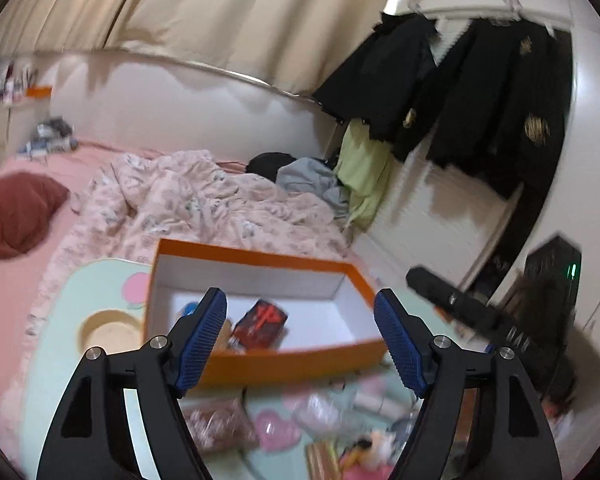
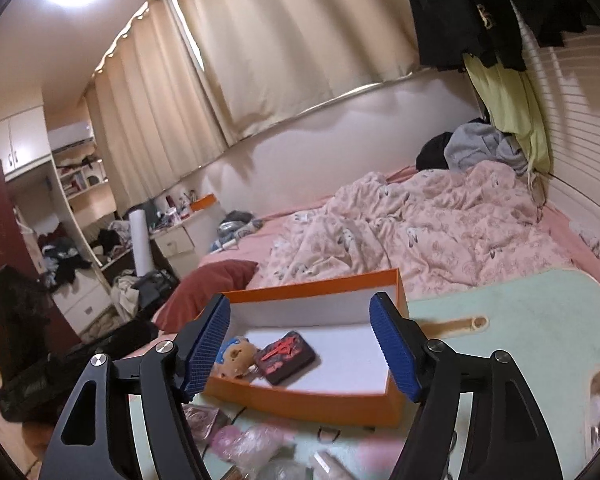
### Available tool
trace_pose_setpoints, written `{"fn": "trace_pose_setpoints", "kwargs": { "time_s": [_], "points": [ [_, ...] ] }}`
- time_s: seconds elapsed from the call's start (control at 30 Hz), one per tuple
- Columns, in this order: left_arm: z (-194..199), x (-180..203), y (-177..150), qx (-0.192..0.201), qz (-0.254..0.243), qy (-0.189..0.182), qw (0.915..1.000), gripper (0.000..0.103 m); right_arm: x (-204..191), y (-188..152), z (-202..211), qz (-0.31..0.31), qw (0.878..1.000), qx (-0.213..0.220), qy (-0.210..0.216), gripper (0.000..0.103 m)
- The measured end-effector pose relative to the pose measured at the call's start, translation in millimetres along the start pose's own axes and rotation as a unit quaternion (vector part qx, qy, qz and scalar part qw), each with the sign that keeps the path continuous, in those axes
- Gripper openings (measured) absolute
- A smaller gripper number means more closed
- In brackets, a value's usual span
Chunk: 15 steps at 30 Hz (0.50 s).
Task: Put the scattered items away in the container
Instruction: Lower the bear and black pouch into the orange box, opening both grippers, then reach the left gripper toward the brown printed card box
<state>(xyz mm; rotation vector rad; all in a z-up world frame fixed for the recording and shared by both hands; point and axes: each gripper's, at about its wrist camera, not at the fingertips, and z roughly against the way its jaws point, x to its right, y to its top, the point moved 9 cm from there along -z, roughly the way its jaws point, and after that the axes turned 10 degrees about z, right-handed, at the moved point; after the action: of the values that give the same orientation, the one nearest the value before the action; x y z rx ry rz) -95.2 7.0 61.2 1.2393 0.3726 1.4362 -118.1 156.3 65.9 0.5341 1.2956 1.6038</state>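
The orange cardboard box with a white inside [image 1: 260, 364] stands on the pale mint-green bench [image 1: 60, 300], which sits on a bed with a pink patterned quilt [image 1: 188, 200]. In the left wrist view the left hand-held gripper [image 1: 300, 340] hovers just in front of the box's near wall, its blue ribbed pads [image 1: 202, 340] spread wide with nothing between them. The box lies straight ahead, framed by the two fingers.

In the right wrist view the right hand-held gripper [image 2: 300, 346] likewise stands wide and empty, its blue pads [image 2: 206, 346] on either side of the box's open top. Inside the box, toward its left end, lie a dark flat pouch with a red emblem [image 2: 286, 356] and, just beside it and touching, a small tan plush toy with a blue part [image 2: 234, 358].

Nearer than the box — below both grippers — scattered items remain on the bench: a clear packet of brownish contents [image 1: 220, 424], a pink heart-shaped piece [image 1: 276, 432] and crinkled clear plastic wrappers [image 2: 252, 444], all blurred.
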Motion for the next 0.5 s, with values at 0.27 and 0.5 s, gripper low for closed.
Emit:
{"fn": "trace_pose_setpoints", "kwargs": {
  "time_s": [0.27,0.5],
  "points": [
    [43,21,-55,-0.016,-0.066,0.034,0.9971,0.077,-40,-37,54,0.073,0.995,-0.036,-0.057,0.092],
    [56,-15,-92,-0.008,-0.014,0.103,0.9946,0.077,-50,-92,70,0.088,0.987,-0.087,-0.104,0.096]
  ]
}}
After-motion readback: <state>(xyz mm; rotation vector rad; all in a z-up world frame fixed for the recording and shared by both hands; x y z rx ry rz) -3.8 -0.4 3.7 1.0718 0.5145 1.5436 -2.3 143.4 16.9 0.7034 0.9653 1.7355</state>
